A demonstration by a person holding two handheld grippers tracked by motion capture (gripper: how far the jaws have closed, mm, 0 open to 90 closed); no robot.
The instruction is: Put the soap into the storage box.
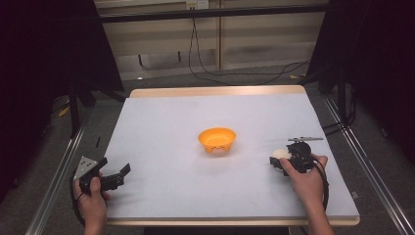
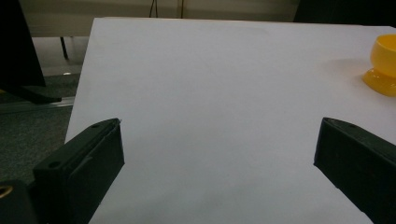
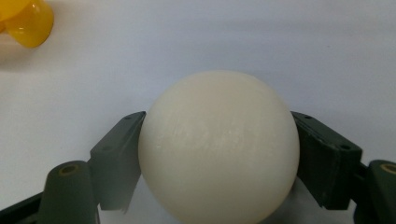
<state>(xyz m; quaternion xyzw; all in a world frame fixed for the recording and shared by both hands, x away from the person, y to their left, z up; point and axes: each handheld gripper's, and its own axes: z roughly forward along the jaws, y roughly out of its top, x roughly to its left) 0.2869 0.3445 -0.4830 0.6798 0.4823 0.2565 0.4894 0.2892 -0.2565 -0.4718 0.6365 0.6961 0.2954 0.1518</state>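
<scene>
Right gripper [image 3: 218, 154]: jaws clamped on either side of the smooth cream-white ball [image 3: 218, 147], held low over the white table surface [image 1: 195, 117] at its right side, well apart from the orange plastic footed bowl [image 1: 217, 139] at centre; judged, the grasp is made, while carrying the ball to the bowl and releasing it remain. Left gripper [image 1: 113, 177]: jaws wide apart and empty, resting near the table's front left corner, hand wrapped around its body, pointed toward the bowl

Both grippers are black, with blocky jaws bearing small screw holes. The left gripper [image 1: 126, 170] carries a grey three-cornered plate [image 1: 86, 166] on top. A black cable [image 1: 324, 182] loops from the right gripper [image 1: 275, 160] beside the person's bare forearm.
</scene>
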